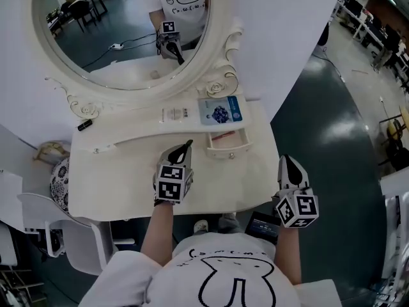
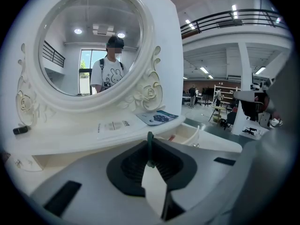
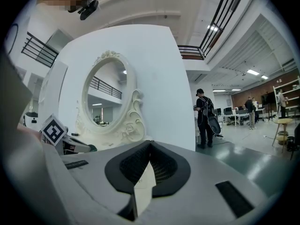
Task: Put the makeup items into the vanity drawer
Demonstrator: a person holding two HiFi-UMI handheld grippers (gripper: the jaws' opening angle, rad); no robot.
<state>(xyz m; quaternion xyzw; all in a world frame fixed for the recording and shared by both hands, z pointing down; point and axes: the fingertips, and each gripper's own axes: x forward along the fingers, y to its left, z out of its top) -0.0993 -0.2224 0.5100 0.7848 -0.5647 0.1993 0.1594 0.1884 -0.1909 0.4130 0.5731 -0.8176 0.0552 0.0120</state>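
Shirt (image 1: 223, 280), white with a rabbit outline, fills the bottom centre of the head view; both forearms reach up from it.

Vanity (image 1: 115, 184): cream top across the middle of the frame, raised back shelf above it.

Mirror (image 1: 115, 31): oval, carved frame, upper left. It reflects the person and one gripper.

Drawer (image 1: 229, 151): pulled open at centre right, just below the shelf.

Left gripper (image 1: 184, 148): over the vanity top at centre, tips aimed toward the shelf, just left of the drawer. Jaws clenched on a thin green strip (image 2: 149, 146) seen edge-on at the tips; what it is cannot be told.

Right gripper (image 1: 291, 164): lower right, past the vanity's right edge, over dark floor. Jaws pressed together, nothing between them.

Blue packet (image 1: 220, 110): flat on the shelf, directly above the drawer.

White box (image 1: 176, 114): on the shelf, just left of the packet.

Red stick (image 1: 222, 135): lying inside the drawer.

Black item (image 1: 84, 125): small, at the shelf's far left, near the mirror frame.
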